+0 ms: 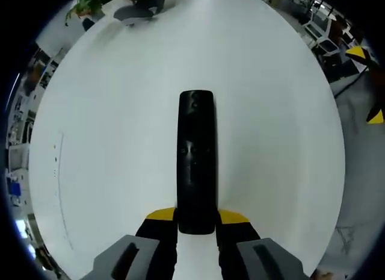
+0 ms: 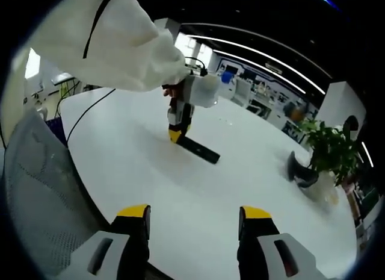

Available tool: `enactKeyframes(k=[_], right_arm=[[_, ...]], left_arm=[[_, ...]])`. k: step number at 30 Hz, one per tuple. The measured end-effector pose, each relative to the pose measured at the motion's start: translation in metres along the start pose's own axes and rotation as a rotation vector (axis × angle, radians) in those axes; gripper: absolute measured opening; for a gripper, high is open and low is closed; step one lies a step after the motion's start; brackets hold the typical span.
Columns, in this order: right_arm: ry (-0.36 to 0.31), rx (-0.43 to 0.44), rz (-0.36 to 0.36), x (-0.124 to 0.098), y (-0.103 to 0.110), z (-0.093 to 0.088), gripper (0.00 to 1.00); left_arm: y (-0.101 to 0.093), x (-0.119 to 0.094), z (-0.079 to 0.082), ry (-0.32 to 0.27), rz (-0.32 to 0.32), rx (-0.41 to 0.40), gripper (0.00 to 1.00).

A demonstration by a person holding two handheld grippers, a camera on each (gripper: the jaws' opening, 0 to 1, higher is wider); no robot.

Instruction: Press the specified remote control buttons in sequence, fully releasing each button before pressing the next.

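A wide white worktop (image 1: 271, 141) in an open office carries a black remote (image 1: 196, 159) lying flat near its middle, with a potted plant (image 2: 328, 150) toward the far edge. The left hand-held gripper (image 1: 197, 223) clamps the remote's near end between its yellow-tipped jaws. The right hand-held gripper (image 2: 194, 223) hovers well apart from it, jaws wide and empty. To press cleanly, it should probably narrow first, come down on one button, then lift fully off.

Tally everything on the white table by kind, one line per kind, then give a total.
Black remote control: 1
Potted plant: 1
Dark rounded object beside the plant, too unclear to identify: 1
Total: 3, all on the white table.
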State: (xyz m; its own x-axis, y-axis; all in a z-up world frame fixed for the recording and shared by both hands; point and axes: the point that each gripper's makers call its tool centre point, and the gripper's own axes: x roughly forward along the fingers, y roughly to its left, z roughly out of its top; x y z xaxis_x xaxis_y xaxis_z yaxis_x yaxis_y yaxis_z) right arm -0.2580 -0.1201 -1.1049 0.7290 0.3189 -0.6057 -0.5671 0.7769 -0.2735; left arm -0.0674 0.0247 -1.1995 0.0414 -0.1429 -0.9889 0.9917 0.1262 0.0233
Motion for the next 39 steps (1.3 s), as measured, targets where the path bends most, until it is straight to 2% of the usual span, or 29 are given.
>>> enactKeyframes(k=[5, 26, 35, 39], right_arm=[[-0.005, 0.004, -0.001, 0.000, 0.000, 0.001, 0.57], [-0.009, 0.007, 0.002, -0.002, 0.000, 0.002, 0.51], [-0.022, 0.034, -0.004, -0.005, -0.002, 0.003, 0.40], [-0.022, 0.040, -0.006, -0.006, -0.002, 0.003, 0.37]], left_arm=[[-0.012, -0.001, -0.001, -0.024, 0.000, -0.012, 0.23], [-0.057, -0.002, -0.003, -0.058, 0.002, -0.006, 0.23], [-0.082, -0.004, -0.003, -0.092, 0.000, -0.012, 0.23], [-0.089, -0.004, -0.002, -0.102, -0.002, -0.016, 0.23]])
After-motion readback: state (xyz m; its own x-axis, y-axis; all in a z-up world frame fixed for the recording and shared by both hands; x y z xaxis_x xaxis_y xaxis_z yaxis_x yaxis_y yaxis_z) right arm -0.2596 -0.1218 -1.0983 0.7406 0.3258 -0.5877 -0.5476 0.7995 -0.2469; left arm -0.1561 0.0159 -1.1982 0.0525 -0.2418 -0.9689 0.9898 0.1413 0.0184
